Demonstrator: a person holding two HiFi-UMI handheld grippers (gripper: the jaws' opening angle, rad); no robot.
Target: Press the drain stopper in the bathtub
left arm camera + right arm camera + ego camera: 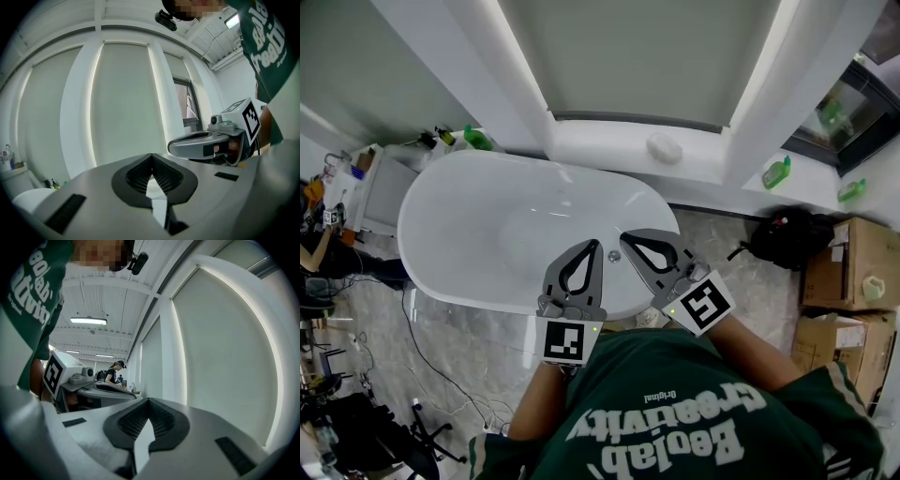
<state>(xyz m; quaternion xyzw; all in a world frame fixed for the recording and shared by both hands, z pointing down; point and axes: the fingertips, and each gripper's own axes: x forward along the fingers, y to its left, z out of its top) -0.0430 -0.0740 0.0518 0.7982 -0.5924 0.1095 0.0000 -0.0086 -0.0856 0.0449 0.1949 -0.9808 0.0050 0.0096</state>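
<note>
White room, tall window blind (637, 56) at the back, veined marble floor (469, 328) underneath, and the oval bathtub (469, 216) lying across the middle of it. Both tools are up over the near rim. The left gripper (594, 246) has its jaws pressed together, nothing in them. The right gripper (626, 234) is the same, tips meeting and empty. Each one's own camera looks out at the blind and the ceiling, not down into the tub, so neither is aimed at the target yet.

And the target? A small round disc just ahead of the jaw tips and between the two of them, low in the basin. That looks like the drain stopper (614, 255), though from the head view it is tiny and I would not swear to it.

How to play this: keep one pair of jaws together so the tips form a single blunt nose, tilt that tool down, centre it over the disc and push straight along the disc's own axis, not at a slant, or the tip may skid off onto slick enamel.

The stopper faces up and, being round, has no long axis of its own. The tub's long axis runs away from the jaws, out to their left.
</note>
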